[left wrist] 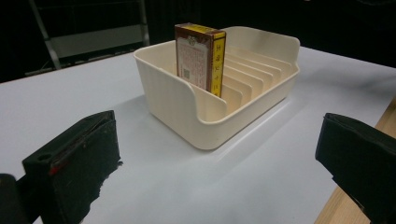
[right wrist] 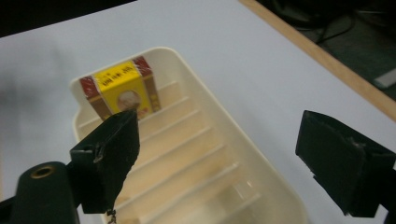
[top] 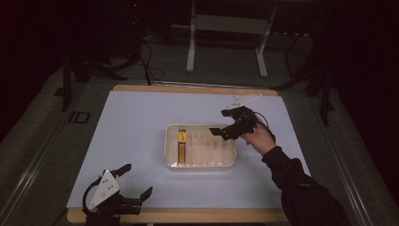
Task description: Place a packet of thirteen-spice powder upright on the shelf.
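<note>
Black jaws on my right gripper (top: 225, 123) stand wide apart with nothing between them; it hangs over the right end of the cream tray (top: 170, 162), tipped down toward its slots. Through the right gripper view I look along the dividers to the far end, where the yellow and red box (right wrist: 122, 89) stands on edge in the last slot, against the end wall. The slots between my jaws and that box are bare. My right hand (top: 258, 136) sits just off the tray's right rim.

My left gripper (top: 128, 182) rests near the front left corner of the white mat (top: 136, 117), jaws also spread wide and holding nothing, well apart from the tray. In the left gripper view the tray's low curved corner faces me, with open mat all the way up to it; the wooden table edge (left wrist: 359, 186) runs just beside my right-hand jaw.

Beyond the table, a metal stand (top: 226, 28) and cables (top: 148, 61) lie on the dark floor.
</note>
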